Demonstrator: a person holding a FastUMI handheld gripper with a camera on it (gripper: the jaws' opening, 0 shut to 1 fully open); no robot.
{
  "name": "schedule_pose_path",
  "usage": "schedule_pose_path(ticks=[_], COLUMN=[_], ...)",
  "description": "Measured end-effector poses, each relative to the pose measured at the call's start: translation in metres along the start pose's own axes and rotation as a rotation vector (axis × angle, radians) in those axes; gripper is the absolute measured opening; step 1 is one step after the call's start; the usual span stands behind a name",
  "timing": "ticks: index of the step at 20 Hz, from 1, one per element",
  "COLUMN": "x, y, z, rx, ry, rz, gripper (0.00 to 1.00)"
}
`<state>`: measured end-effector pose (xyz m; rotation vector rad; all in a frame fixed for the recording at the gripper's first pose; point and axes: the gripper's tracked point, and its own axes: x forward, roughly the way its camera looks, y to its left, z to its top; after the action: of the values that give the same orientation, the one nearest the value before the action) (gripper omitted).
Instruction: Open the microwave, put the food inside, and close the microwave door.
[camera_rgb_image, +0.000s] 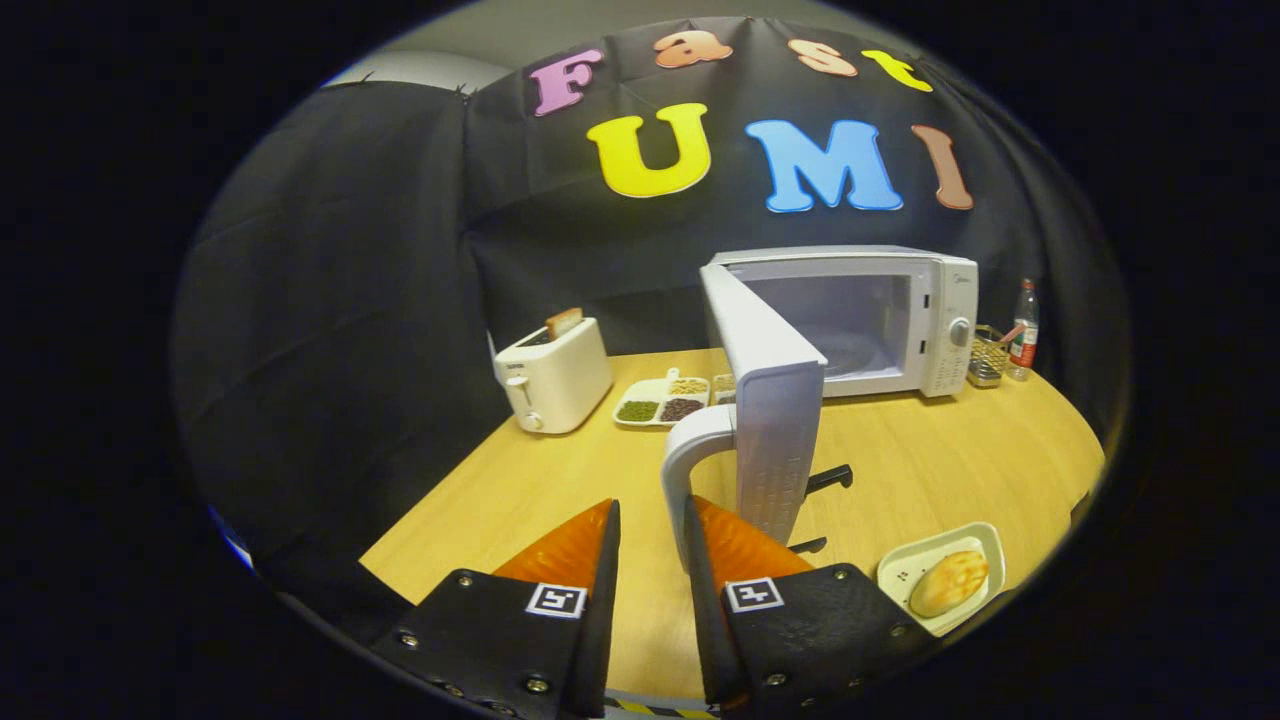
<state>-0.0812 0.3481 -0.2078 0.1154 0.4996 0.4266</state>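
Directly ahead, the microwave's open door (770, 420) blocks the gripper (652, 540), fingers apart, beside the bun dish (945, 580).

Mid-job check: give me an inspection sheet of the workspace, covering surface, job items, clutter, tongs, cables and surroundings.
Surface: wooden table, bare ahead of the microwave.
Job's things: microwave at the back, cavity looks empty; its door swung wide open toward the camera; bun on a white tray at the near edge, right of the door.
Clutter: toaster holding a slice; divided dish of beans; small wire basket; bottle.
Tongs: open, door handle just ahead, close to the right finger; contact unclear.
Cables: nothing seen.
Surroundings: black cloth wall.
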Motion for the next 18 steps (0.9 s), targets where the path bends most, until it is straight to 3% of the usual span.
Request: schedule_pose_path(ticks=[3, 6, 7, 9, 13, 18], x=[-0.013, -0.038, -0.048, -0.060, -0.081, -0.086], y=[0.023, 0.025, 0.023, 0.014, -0.031, -0.112], z=[0.014, 0.036, 0.043, 0.056, 0.076, 0.079], rx=[-0.018, -0.068, -0.076, -0.087, -0.115, -0.123], ry=[-0.012, -0.045, -0.065, -0.102, -0.159, -0.152], rz=[0.156, 0.259, 0.276, 0.287, 0.234, 0.095], gripper=[0.37, 0.51, 0.73, 0.96, 0.97, 0.97])
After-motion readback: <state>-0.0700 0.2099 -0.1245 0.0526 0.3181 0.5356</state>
